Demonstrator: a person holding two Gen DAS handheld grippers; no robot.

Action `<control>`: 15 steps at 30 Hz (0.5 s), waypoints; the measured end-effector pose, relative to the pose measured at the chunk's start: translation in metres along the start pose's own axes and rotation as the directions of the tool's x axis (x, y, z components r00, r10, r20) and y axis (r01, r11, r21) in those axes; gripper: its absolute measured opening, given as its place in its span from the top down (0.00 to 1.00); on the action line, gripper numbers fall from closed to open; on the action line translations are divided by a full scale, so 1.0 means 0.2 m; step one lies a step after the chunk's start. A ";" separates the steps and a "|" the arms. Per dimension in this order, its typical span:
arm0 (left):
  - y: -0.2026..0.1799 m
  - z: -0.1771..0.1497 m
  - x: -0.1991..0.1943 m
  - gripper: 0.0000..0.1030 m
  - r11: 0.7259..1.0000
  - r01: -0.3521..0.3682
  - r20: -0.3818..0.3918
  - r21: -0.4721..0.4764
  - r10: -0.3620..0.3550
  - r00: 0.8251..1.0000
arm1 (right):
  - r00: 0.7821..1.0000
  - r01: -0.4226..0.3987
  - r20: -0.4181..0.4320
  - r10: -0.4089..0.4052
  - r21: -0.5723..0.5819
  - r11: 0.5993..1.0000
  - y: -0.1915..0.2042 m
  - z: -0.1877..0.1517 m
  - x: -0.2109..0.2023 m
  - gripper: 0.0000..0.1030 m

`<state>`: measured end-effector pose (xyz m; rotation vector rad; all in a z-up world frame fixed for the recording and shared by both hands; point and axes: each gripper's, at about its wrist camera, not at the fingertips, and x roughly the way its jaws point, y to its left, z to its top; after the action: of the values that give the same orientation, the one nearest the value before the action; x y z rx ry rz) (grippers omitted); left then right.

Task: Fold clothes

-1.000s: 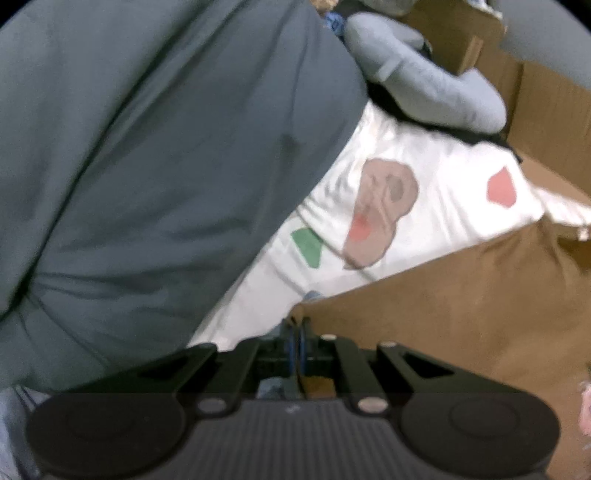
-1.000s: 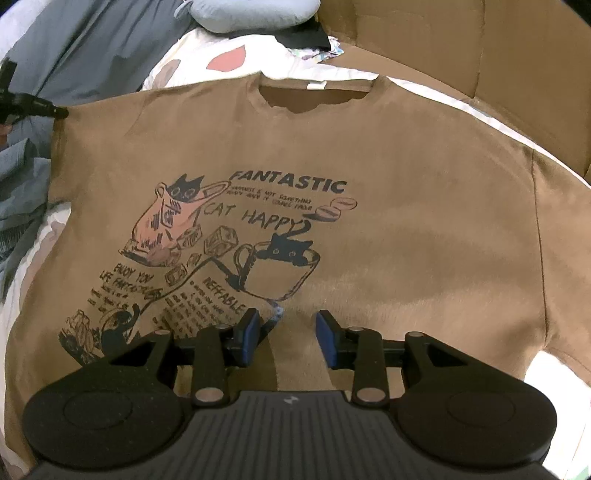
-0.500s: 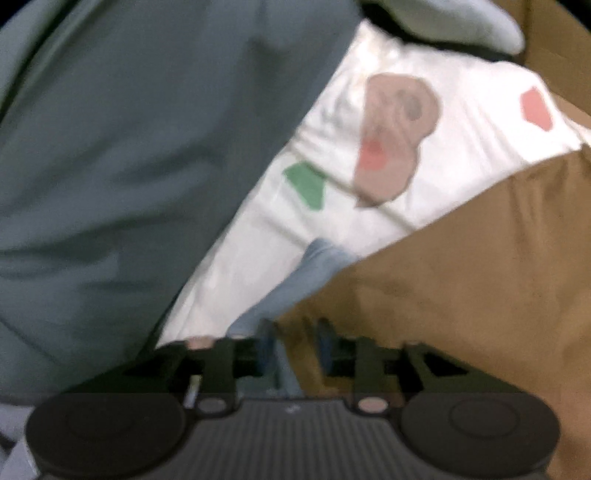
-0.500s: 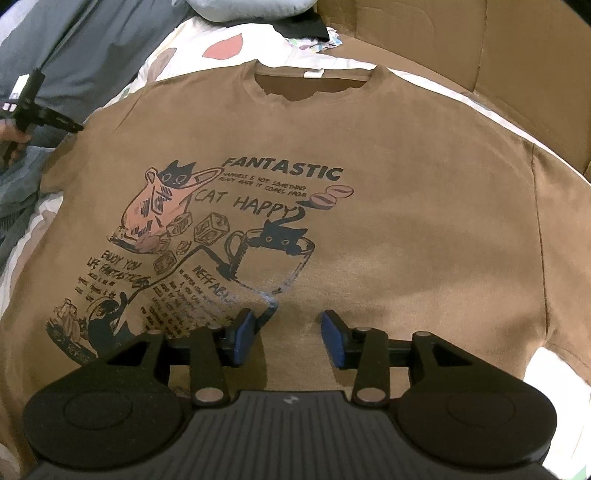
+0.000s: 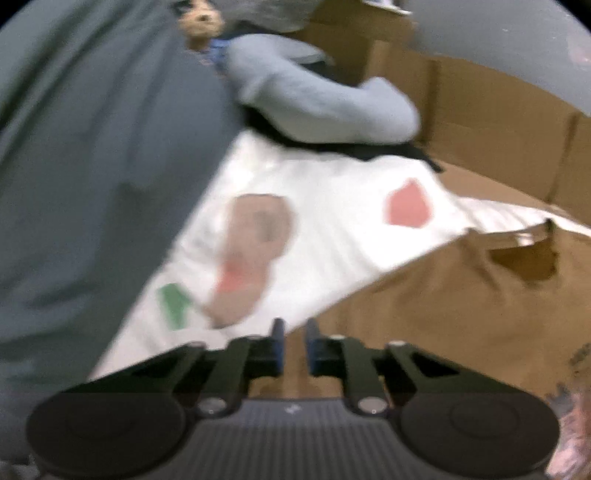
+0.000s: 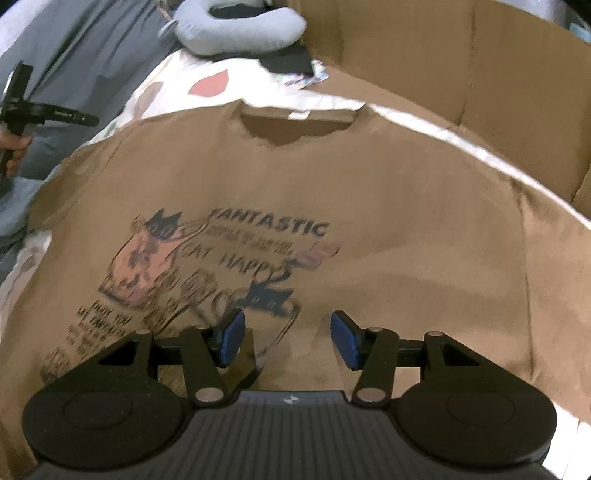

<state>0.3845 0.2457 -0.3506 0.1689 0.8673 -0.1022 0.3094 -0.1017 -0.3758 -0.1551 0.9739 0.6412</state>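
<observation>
**Brown T-shirt flat on bed, both tongs released**

Brown T-shirt point(image 6: 388, 206) lay spread face up across a white patterned sheet point(image 5: 332, 236), neck opening point(image 6: 295, 127) at the far side from the right wrist camera. Print read "FANTASTIC" and "CAT HAPPY", with cat drawings, on the shirt's left half in that view; partly blurred.

Right gripper point(image 6: 288, 338) hovered over the lower middle of the shirt, jaws spread wide, blue pads point(image 6: 231, 336) apart, nothing between them. Contact with the fabric could not be told.

Left gripper point(image 5: 294, 347) was at the shirt's edge where brown fabric met the sheet. Jaws stood a small gap apart, not clamped; brown fabric showed through the gap, but no grip on it. Left view was motion-blurred. In the right view the same tool showed as a black bar at far left, with a hand point(image 6: 13, 147) on its handle.

Grey-blue bedding point(image 5: 92, 166) was heaped along the left. A light blue neck pillow point(image 6: 240, 26) sat at the far end of the bed on something black point(image 6: 291, 61). Cardboard panels point(image 6: 461, 74) stood along the far and right sides.
</observation>
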 end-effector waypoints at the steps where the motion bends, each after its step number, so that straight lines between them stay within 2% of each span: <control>1: -0.02 0.00 0.02 0.92 1.000 0.022 0.002 0.007 -0.022 1.000 | 1.000 0.010 0.007 -0.010 0.007 1.000 -0.01 0.02 0.01 0.44; 10: -0.21 0.04 0.26 0.97 0.994 0.103 -0.027 0.033 -0.102 0.994 | 0.999 0.044 0.012 -0.044 0.007 0.999 -0.02 0.10 0.11 0.46; 12: -0.23 0.05 0.30 0.96 0.995 0.093 -0.040 0.041 -0.091 0.995 | 0.999 0.054 0.009 -0.054 0.004 0.999 -0.02 0.11 0.13 0.46; 15: -0.19 0.06 0.37 0.97 0.998 0.068 -0.048 -0.008 -0.068 0.996 | 0.997 0.072 0.003 -0.072 0.009 0.997 -0.04 0.11 0.15 0.46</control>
<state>0.4358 0.2046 -0.4036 0.1366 0.9219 -0.1598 0.3413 -0.0860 -0.3893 -0.1803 0.9640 0.5710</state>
